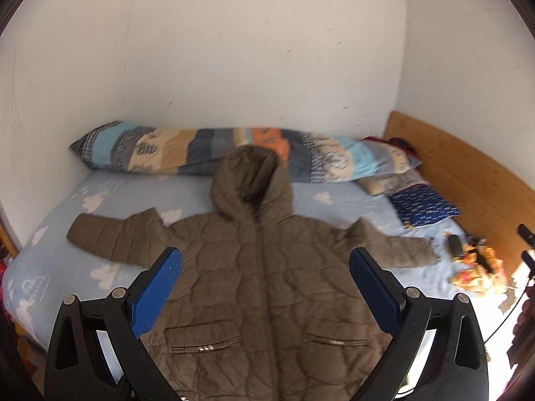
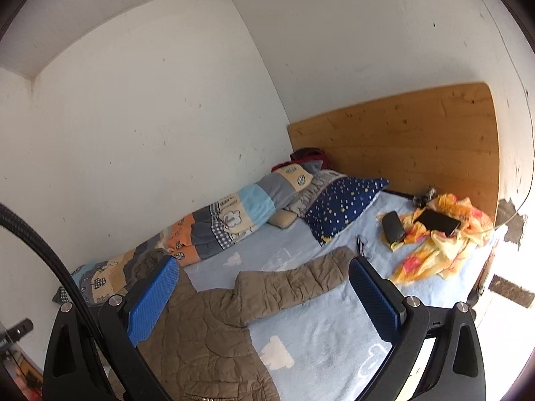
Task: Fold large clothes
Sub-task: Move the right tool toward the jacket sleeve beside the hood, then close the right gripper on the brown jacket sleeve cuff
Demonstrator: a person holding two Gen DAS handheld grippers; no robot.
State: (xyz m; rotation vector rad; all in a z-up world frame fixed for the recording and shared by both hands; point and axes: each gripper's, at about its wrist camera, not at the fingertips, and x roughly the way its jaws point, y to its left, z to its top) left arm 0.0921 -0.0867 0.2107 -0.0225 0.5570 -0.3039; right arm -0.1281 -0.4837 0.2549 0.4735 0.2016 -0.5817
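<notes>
A brown quilted hooded jacket [image 1: 260, 284] lies flat and face up on the bed [image 1: 60, 220], zipped, hood toward the wall and both sleeves spread outward. My left gripper [image 1: 265, 257] hovers open above the jacket's chest, with nothing between its blue pads. In the right wrist view the jacket [image 2: 207, 320] sits at the lower left, and its right sleeve [image 2: 297, 284] stretches across the light blue sheet. My right gripper [image 2: 264, 264] stands open above that sleeve and holds nothing.
A patterned rolled duvet [image 1: 207, 150] lies along the wall, with a navy starred pillow [image 2: 344, 204] beside it. A yellow floral cloth [image 2: 441, 240] with a dark phone [image 2: 438, 222] and a black case [image 2: 393, 227] lies near the wooden headboard [image 2: 418, 140]. A black cable [image 2: 40, 250] crosses the left.
</notes>
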